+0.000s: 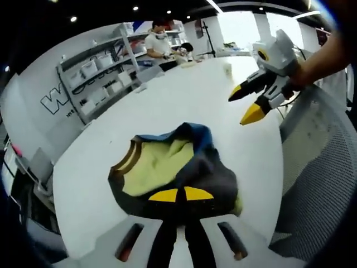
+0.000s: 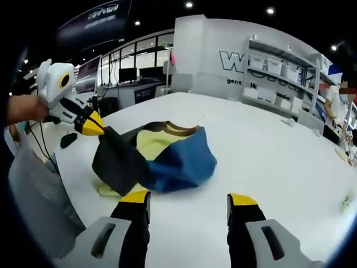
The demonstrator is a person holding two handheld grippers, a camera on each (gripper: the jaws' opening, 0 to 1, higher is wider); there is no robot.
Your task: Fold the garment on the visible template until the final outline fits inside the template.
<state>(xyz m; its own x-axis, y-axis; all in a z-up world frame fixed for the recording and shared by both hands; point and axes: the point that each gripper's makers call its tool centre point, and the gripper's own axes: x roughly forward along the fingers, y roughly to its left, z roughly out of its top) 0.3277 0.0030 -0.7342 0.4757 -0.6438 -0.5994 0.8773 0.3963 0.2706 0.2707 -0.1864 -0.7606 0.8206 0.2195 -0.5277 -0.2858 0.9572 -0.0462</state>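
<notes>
left gripper (image 1: 181,194) clamped garment (image 1: 167,167) dark edge, lifting to fold | right gripper (image 2: 188,199) open, empty | template likely hidden on bench (image 2: 268,151)

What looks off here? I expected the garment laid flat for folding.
The garment is bunched in a crumpled heap on the white table, not flat. The left hand-held gripper pinches its dark edge and lifts it. The right hand-held gripper hovers open, clear of the fabric. I see no template outline.
</notes>
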